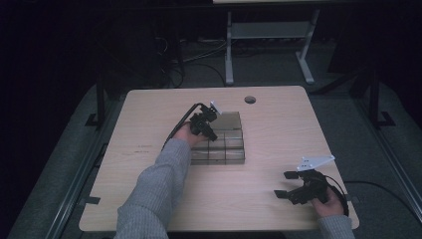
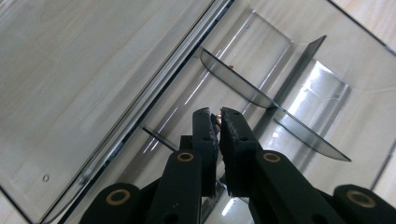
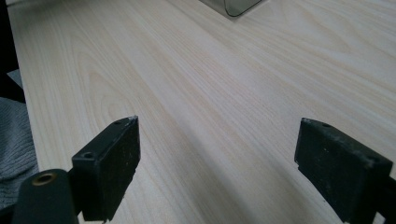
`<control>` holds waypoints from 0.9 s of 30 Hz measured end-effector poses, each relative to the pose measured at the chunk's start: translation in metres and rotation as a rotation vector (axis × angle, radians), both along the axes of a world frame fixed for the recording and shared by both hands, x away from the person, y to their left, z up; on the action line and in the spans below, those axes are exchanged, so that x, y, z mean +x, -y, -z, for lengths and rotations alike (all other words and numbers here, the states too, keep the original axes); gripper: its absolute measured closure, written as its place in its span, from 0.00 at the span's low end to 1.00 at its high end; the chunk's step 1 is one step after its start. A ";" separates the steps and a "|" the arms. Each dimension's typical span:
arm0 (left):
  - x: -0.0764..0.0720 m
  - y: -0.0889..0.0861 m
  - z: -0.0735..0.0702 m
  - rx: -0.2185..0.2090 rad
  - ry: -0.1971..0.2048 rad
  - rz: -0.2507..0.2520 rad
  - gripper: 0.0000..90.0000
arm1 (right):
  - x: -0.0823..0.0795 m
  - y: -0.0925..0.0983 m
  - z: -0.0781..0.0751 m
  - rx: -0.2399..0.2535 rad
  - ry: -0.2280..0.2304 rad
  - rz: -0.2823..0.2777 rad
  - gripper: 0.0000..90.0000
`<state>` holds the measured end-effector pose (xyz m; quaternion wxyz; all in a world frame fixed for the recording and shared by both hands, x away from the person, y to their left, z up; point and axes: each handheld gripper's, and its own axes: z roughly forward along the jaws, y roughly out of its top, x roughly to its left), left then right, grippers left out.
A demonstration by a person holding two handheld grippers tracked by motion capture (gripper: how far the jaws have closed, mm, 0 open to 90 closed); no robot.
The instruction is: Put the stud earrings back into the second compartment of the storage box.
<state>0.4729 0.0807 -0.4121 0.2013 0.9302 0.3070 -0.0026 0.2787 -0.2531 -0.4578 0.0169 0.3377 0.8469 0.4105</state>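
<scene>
The clear plastic box (image 1: 221, 142) with little rooms sits in the middle of the table (image 1: 149, 114). Our left claw (image 2: 218, 122) is down inside one room, its two black jaws pinched almost together on something tiny and orange-brown (image 2: 217, 120); we cannot tell what it is. It looks to us like the tiny thing is being put in or picked out. Our right claw (image 1: 288, 185) waits wide apart over the table, near the front right corner, holding nothing.
</scene>
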 end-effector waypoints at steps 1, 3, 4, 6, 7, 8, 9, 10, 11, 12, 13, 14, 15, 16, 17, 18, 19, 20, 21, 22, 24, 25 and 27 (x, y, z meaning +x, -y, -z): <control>0.000 0.001 0.002 0.001 0.004 -0.004 0.94 | 0.000 0.000 0.000 0.000 -0.001 0.000 0.16; 0.002 0.004 0.005 0.005 -0.002 -0.006 0.94 | 0.000 0.000 0.000 -0.003 0.003 -0.003 0.16; 0.002 0.004 0.005 0.005 -0.002 -0.006 0.94 | 0.000 0.000 0.000 -0.003 0.003 -0.003 0.16; 0.004 0.009 0.009 0.009 -0.006 -0.005 0.94 | 0.000 0.000 0.000 -0.002 0.005 -0.006 0.16; 0.004 0.010 0.010 0.014 -0.006 -0.008 0.94 | 0.000 0.000 0.000 -0.005 0.005 -0.006 0.16; 0.004 0.010 0.010 0.014 -0.006 -0.008 0.94 | 0.000 0.000 0.000 -0.005 0.006 -0.006 0.16; 0.004 0.012 0.011 0.018 -0.010 -0.006 0.94 | 0.000 0.000 0.000 -0.005 0.006 -0.006 0.16; 0.003 0.014 0.012 0.030 -0.003 -0.007 0.94 | 0.000 0.000 0.000 -0.004 0.000 -0.003 0.16; 0.004 0.016 0.013 0.037 -0.006 -0.011 0.94 | 0.000 0.000 0.000 -0.004 0.000 -0.003 0.16; 0.004 0.016 0.013 0.037 -0.006 -0.011 0.94 | 0.000 0.000 0.000 -0.004 0.000 -0.003 0.16; 0.005 0.016 0.014 0.040 -0.010 -0.011 0.94 | 0.000 0.000 0.000 -0.004 0.002 -0.003 0.16; 0.005 0.016 0.015 0.045 -0.010 -0.009 0.94 | 0.000 0.000 0.000 -0.003 0.005 -0.005 0.16; 0.005 0.016 0.016 0.045 -0.020 -0.011 0.94 | 0.000 0.000 0.000 -0.003 0.005 -0.005 0.16; 0.006 0.016 0.017 0.047 -0.025 -0.011 0.94 | 0.000 0.001 0.000 -0.002 0.005 -0.005 0.16; 0.006 0.017 0.018 0.051 -0.022 -0.015 0.94 | 0.000 0.000 0.000 -0.004 0.005 -0.005 0.16; 0.006 0.017 0.018 0.051 -0.022 -0.015 0.94 | 0.000 0.000 0.000 -0.004 0.004 -0.005 0.16; 0.006 0.017 0.018 0.045 -0.021 -0.017 0.94 | 0.000 0.000 0.000 -0.004 0.004 -0.005 0.16; 0.006 0.017 0.018 0.046 -0.023 -0.014 0.94 | 0.000 0.000 0.000 -0.004 0.002 -0.005 0.16; 0.006 0.017 0.018 0.045 -0.018 -0.018 0.90 | 0.000 0.000 0.000 -0.006 0.003 -0.005 0.16; 0.006 0.017 0.018 0.045 -0.018 -0.018 0.87 | 0.000 0.000 0.000 -0.006 0.003 -0.005 0.16; 0.006 0.017 0.018 0.047 -0.018 -0.018 0.85 | 0.000 0.000 0.000 -0.005 0.002 -0.004 0.16; 0.005 0.016 0.017 0.054 -0.011 -0.014 0.85 | 0.000 0.001 0.000 -0.004 0.001 -0.002 0.16; 0.004 0.015 0.016 0.051 -0.010 -0.016 0.85 | 0.000 0.001 -0.001 -0.003 0.002 -0.001 0.16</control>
